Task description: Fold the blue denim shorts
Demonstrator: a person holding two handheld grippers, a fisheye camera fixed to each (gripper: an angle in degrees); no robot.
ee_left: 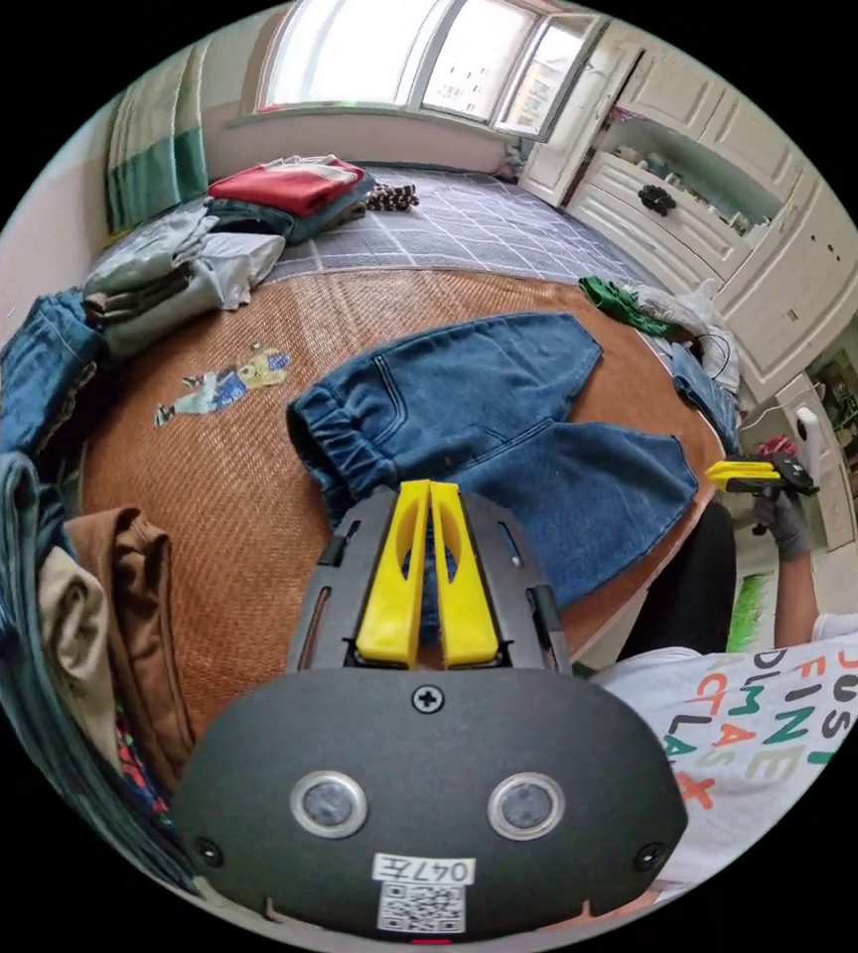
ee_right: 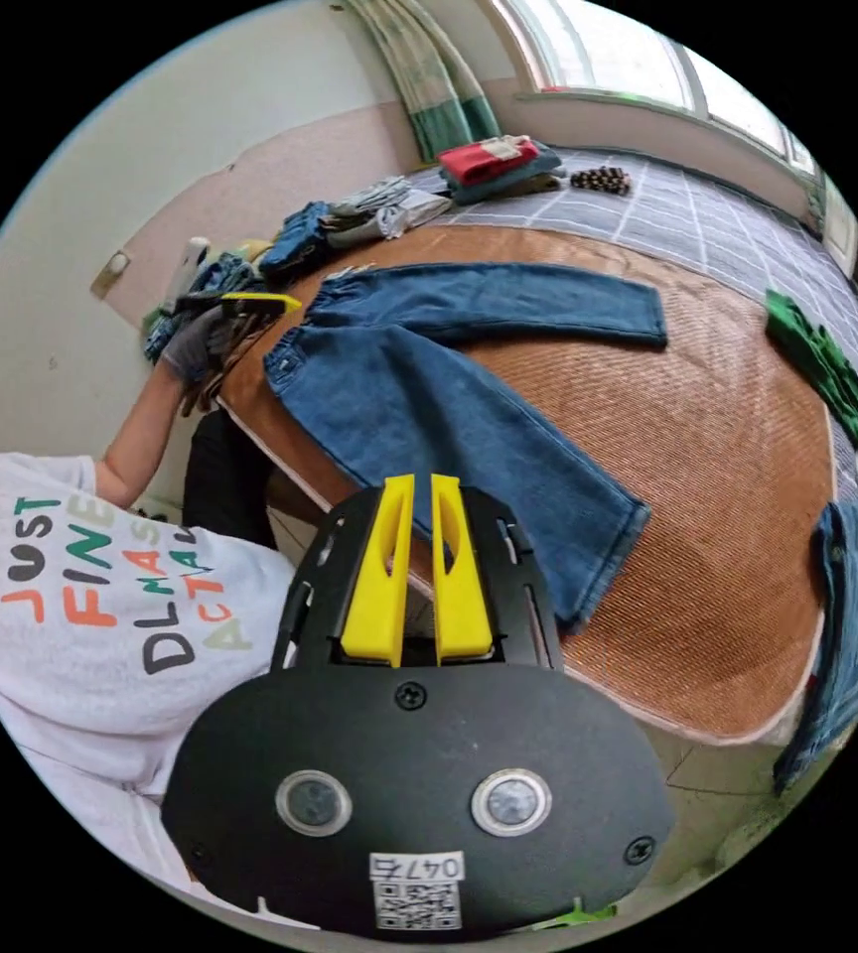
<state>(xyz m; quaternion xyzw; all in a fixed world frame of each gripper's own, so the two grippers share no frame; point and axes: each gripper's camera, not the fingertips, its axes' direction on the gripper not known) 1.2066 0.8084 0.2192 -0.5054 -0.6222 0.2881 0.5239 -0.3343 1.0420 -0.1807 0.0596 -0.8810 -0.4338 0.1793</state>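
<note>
The blue denim shorts [ee_left: 489, 417] lie spread flat on a brown woven mat [ee_left: 240, 467], elastic waistband toward me in the left gripper view. My left gripper [ee_left: 430, 486] hovers just above the waistband, jaws together with nothing between them. In the right gripper view the shorts [ee_right: 429, 397] stretch away from the mat's near edge, and my right gripper [ee_right: 422, 481] hangs over the lower leg, its jaws almost touching and holding nothing. A gloved hand holds the left gripper [ee_right: 250, 301] beside the waistband. The right gripper [ee_left: 757, 475] sits off the mat's right edge.
Folded clothes are stacked at the back: a red-topped pile [ee_left: 290, 184], grey pieces [ee_left: 171, 268], brown garments [ee_left: 121, 596]. A green garment [ee_right: 821, 367] and another denim piece [ee_right: 851, 596] lie at the mat's [ee_right: 727, 476] edge. White cabinets [ee_left: 747, 199] stand right. The person's white T-shirt [ee_right: 81, 596] is close.
</note>
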